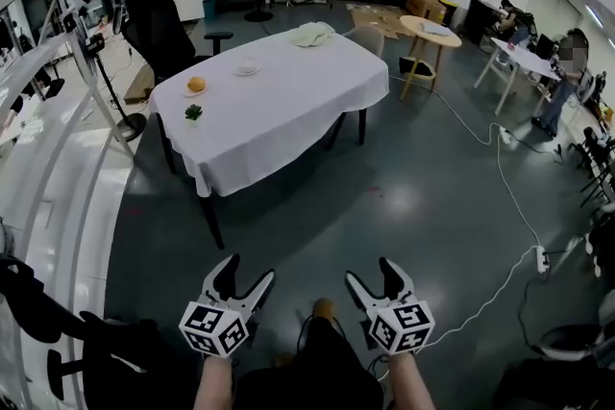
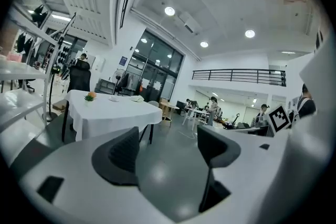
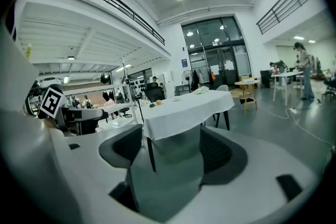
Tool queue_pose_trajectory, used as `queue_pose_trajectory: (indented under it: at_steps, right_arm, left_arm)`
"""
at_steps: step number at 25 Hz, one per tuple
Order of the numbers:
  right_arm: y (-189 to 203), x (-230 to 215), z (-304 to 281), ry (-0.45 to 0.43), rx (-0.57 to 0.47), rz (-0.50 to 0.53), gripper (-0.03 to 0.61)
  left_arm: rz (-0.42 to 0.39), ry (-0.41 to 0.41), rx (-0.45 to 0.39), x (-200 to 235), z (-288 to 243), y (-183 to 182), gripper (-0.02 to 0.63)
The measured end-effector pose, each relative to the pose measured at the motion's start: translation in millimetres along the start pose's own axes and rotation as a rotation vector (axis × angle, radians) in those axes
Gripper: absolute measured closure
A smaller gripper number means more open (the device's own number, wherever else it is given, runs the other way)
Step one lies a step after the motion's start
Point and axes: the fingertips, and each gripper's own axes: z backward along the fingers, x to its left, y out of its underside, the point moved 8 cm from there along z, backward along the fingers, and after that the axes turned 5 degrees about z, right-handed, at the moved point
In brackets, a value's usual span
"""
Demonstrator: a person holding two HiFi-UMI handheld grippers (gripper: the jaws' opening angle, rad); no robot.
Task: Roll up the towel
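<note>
The towel [image 1: 312, 34] is a pale crumpled heap at the far end of a table covered with a white cloth [image 1: 279, 101], across the grey floor from me. My left gripper [image 1: 248, 271] and right gripper [image 1: 372, 272] hang side by side at the bottom of the head view, far short of the table, both open and empty. In the left gripper view the gripper [image 2: 168, 147] frames bare floor, with the table [image 2: 113, 110] and towel [image 2: 137, 98] far off to the left. In the right gripper view the gripper [image 3: 170, 149] points at the table [image 3: 184, 107], with the towel [image 3: 201, 90] on it.
On the cloth sit an orange on a plate [image 1: 196, 84], a small green plant [image 1: 193, 112] and a white dish [image 1: 247, 67]. A black chair [image 1: 159, 29] stands at the table's far left. A round wooden table [image 1: 430, 26] and a white floor cable [image 1: 500, 206] are to the right.
</note>
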Motion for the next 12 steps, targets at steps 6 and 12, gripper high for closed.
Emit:
queue_pose_trajectory:
  at_steps: [6, 12]
  right_arm:
    - [-37.8, -57.5, -61.2, 0.010, -0.028, 0.009, 0.245]
    - [-65.9, -125.8, -104.8, 0.020, -0.030, 0.018, 0.259]
  left_arm:
    - [-0.008, -0.018, -0.024, 22.6, -71.6, -25.6, 0.259]
    - [-0.009, -0.024, -0.046, 23.8, -150.1, -43.5, 0.284]
